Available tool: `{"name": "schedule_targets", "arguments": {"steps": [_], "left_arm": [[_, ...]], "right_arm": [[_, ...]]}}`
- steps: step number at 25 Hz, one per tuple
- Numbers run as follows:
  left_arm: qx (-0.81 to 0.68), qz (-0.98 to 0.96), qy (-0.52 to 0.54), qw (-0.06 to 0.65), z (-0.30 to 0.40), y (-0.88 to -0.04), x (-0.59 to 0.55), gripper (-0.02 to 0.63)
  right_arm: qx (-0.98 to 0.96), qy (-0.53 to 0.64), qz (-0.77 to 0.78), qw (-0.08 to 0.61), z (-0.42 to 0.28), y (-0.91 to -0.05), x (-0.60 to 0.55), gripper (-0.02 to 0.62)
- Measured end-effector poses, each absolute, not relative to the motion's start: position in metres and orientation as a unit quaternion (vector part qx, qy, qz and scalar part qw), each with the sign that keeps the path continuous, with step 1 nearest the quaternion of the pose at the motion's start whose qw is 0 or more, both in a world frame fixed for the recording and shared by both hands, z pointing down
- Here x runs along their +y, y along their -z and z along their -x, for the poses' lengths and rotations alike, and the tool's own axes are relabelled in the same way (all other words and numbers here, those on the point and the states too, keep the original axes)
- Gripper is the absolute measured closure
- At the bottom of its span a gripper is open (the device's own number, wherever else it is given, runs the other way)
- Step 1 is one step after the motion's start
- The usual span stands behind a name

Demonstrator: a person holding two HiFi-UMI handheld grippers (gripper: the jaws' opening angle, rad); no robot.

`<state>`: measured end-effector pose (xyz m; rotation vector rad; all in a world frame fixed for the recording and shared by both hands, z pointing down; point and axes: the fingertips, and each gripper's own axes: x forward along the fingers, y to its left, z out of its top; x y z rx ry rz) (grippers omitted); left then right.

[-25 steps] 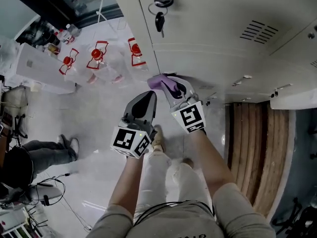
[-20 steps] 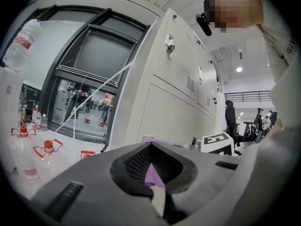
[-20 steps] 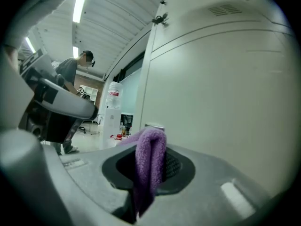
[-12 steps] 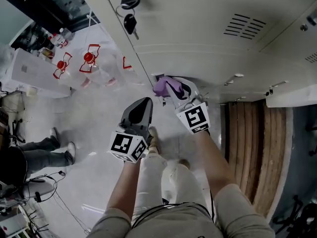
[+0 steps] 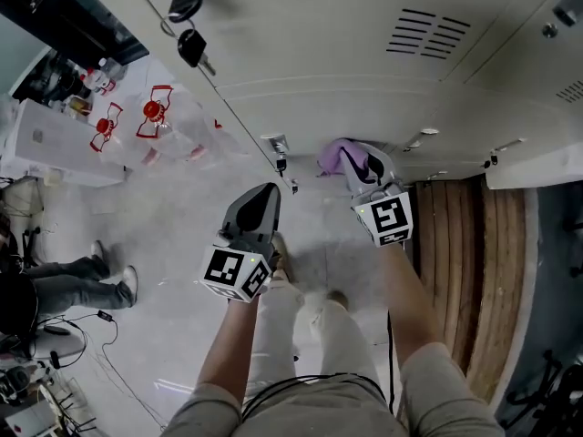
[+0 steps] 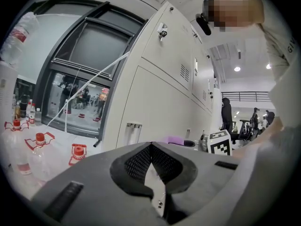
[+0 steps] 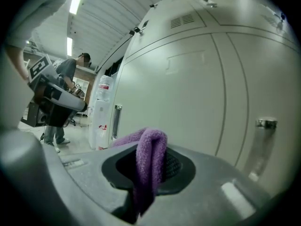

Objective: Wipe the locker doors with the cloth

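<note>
Pinching the purple cloth point(image 5: 339, 156) between its jaws, the right gripper point(image 5: 357, 164) held it close to the lower edge of a pale locker door point(image 5: 364, 71); whether cloth and door touched could not be told. In the right gripper view the cloth point(image 7: 150, 159) sat folded between the jaws, a loop bulging past the tips and a tail trailing back. The left gripper point(image 5: 267, 194) hung over the floor point(image 5: 173, 235), apart from the lockers, its jaws closed tip to tip on nothing point(image 6: 150, 147). Keys point(image 5: 189, 44) dangled from a lock at the door's left edge.
</note>
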<state>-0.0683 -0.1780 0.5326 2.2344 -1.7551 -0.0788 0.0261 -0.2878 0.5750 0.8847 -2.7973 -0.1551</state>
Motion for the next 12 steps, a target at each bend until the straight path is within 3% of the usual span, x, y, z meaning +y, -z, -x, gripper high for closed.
{"name": "schedule_targets", "arguments": {"steps": [12], "left_arm": [[-0.609,-0.777,0.024,0.157,0.067,-0.553,-0.176,0.607]], "right_arm": [[-0.912,0.027,-0.399,0.095,-0.095,-0.592,-0.317,0.535]]}}
